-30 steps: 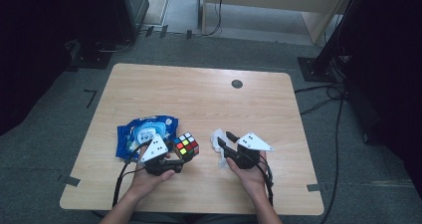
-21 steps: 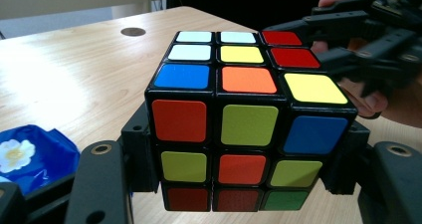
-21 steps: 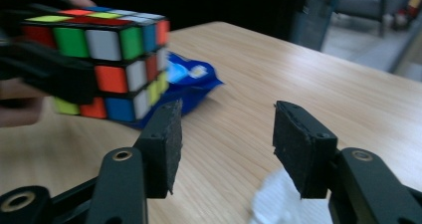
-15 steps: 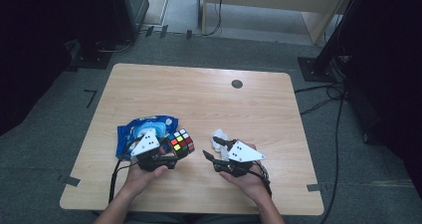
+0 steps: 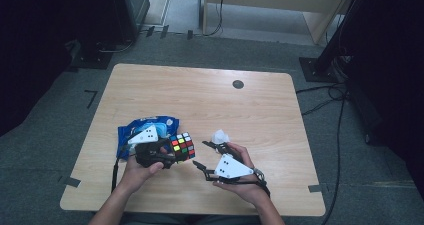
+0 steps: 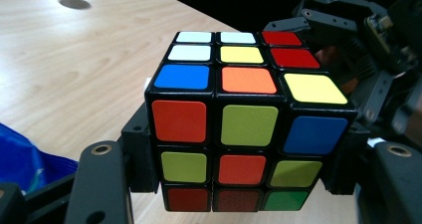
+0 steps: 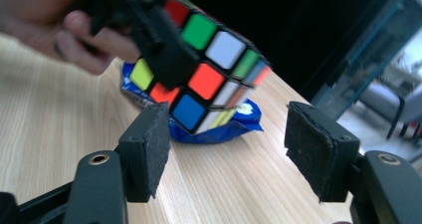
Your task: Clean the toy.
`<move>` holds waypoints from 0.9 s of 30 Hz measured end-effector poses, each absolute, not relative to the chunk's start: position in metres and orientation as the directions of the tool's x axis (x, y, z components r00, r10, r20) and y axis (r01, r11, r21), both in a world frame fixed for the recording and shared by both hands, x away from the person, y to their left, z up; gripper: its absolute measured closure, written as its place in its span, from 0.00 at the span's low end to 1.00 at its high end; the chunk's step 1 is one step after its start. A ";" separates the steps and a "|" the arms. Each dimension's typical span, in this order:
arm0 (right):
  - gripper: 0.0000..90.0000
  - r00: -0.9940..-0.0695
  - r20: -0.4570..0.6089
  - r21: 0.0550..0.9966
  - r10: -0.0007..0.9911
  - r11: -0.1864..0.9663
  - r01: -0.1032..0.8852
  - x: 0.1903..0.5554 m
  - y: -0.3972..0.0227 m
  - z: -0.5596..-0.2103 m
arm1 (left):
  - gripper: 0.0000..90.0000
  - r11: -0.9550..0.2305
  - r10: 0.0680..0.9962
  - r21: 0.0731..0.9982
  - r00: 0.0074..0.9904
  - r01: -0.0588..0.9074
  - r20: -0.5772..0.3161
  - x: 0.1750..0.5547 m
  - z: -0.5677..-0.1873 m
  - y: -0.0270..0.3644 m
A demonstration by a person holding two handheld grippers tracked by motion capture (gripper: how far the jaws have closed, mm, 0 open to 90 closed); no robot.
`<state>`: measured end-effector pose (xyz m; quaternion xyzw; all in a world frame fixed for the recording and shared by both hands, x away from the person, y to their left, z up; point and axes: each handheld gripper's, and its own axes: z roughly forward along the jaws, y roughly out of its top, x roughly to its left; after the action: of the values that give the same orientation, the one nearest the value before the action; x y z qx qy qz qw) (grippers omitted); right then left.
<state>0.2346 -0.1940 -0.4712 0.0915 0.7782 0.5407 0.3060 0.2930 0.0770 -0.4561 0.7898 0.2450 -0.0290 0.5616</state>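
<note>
The person's left gripper (image 5: 170, 152) is clamped on a scrambled, multicoloured plastic puzzle cube (image 5: 182, 147), its black pads pressing the cube's two opposite sides in the left gripper view (image 6: 244, 134). The cube is lifted just off the light wooden table (image 5: 200, 100), over its near left part, and hangs in front of a crumpled blue plastic packet (image 5: 142, 130) that lies flat on the wood.

The right gripper (image 5: 204, 157) sits just beside the cube, pointing toward it. Its jaws have just been opening and now stand wide apart with nothing between them; in the right gripper view (image 7: 224, 149) the cube (image 7: 209, 69) floats beyond the two pads, untouched by them, with the blue packet (image 7: 219, 127) below it.

A small crumpled white scrap (image 5: 220, 136) lies on the table close behind the right gripper. A dark round grommet (image 5: 238, 84) marks the far side of the tabletop.
</note>
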 end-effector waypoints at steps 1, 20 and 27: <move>0.33 -0.793 -0.411 0.882 0.450 0.416 -0.220 0.234 -0.191 -0.472 | 0.38 -0.255 0.341 0.868 0.880 0.426 -0.332 0.295 -0.456 0.078; 0.29 -0.691 -0.646 0.734 0.323 0.514 -0.445 0.229 -0.174 -0.480 | 0.38 -0.348 0.252 0.780 0.853 0.520 -0.457 0.305 -0.458 0.074; 0.28 -0.686 -0.663 0.714 0.299 0.527 -0.460 0.230 -0.171 -0.484 | 0.38 -0.371 0.207 0.758 0.843 0.537 -0.496 0.304 -0.461 0.067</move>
<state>0.2299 -0.1706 -0.4840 -0.0516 0.7807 0.4834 0.3926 0.3044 0.0670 -0.4611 0.8123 0.2291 -0.1609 0.5117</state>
